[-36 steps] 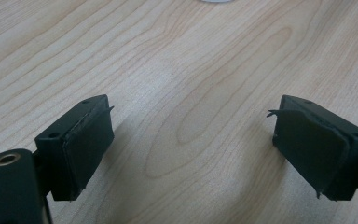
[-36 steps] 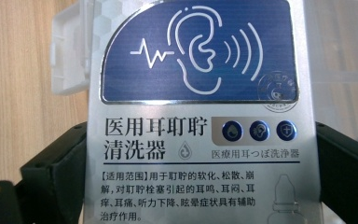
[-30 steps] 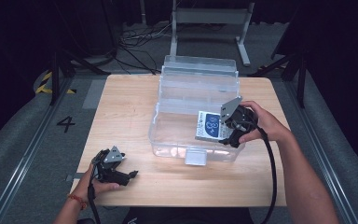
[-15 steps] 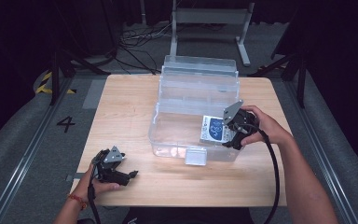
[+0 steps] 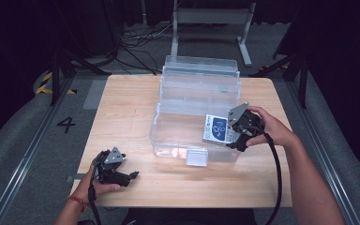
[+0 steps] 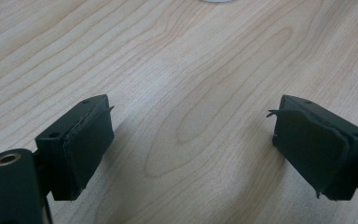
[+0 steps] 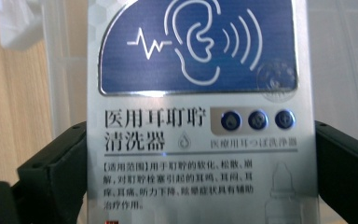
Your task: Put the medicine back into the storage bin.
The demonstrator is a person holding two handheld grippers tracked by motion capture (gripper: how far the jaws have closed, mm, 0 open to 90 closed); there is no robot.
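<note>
A silver box [image 7: 200, 135] with a blue panel bearing a white ear and sound-wave emblem, black Chinese print beneath and three small blue round icons, is pinched by its two side edges between the jaws of the right gripper [image 5: 232, 136], held over the near right part of an open clear bin [image 5: 178, 136] on a wooden table [image 5: 126, 103]. The bin's lid stands open at the far side. At the table's near left corner, the left gripper [image 5: 133, 176] rests with jaws spread wide over bare wood, nothing between them
</note>
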